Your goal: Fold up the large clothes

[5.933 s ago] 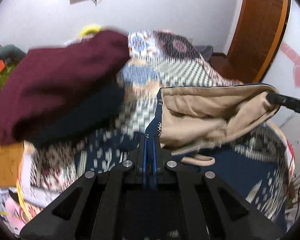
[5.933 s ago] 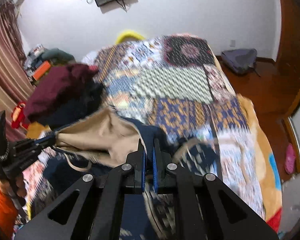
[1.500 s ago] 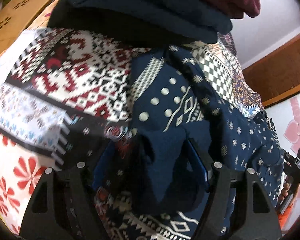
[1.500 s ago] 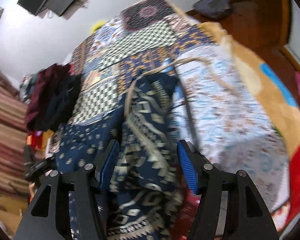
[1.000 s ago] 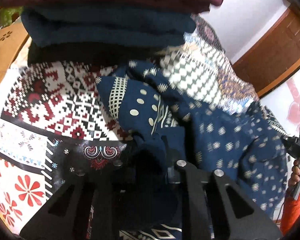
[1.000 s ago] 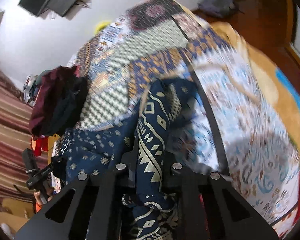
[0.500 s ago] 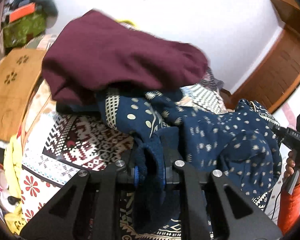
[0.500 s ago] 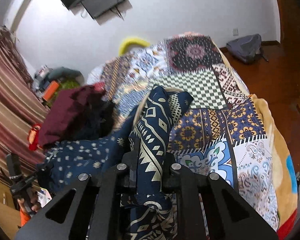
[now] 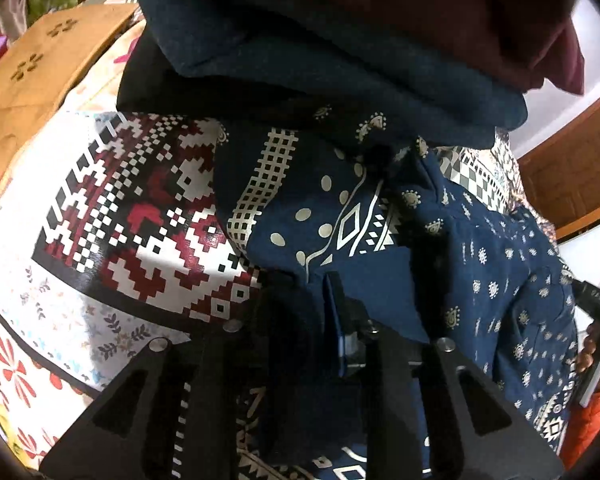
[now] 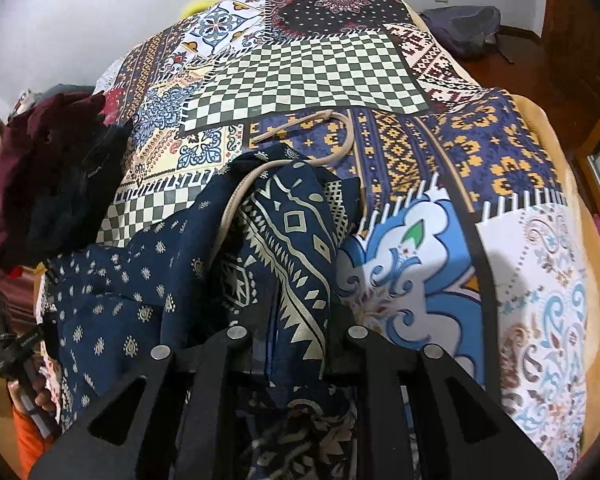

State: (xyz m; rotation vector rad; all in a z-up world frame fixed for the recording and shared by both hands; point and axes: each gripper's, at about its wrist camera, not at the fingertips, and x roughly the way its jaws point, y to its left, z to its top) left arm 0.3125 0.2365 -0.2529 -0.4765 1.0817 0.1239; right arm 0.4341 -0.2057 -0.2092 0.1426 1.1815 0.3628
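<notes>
The navy patterned garment (image 9: 480, 240) lies bunched on the patchwork bedspread (image 9: 120, 220), its edge against the stack of folded clothes (image 9: 340, 60). My left gripper (image 9: 304, 308) points down at it with a dark fold between its fingers; the jaws are opening. In the right wrist view the same garment (image 10: 140, 280) spreads left, and its beige drawstring (image 10: 340, 136) loops over the bedspread (image 10: 308, 76). My right gripper (image 10: 296, 332) still pinches a zigzag-printed fold while its jaws are opening. Each view shows the other hand at its edge.
The folded stack, maroon on top (image 10: 48, 160), sits at the bed's left side. A brown cardboard box (image 9: 32, 72) stands beyond it. A grey backpack (image 10: 464, 28) lies on the wooden floor past the bed. A hand in an orange sleeve (image 9: 592, 400) holds the right gripper.
Both grippers shut on folds of the garment, lifted it, and have now come down with it toward the bed. The left one has ended close under the folded stack.
</notes>
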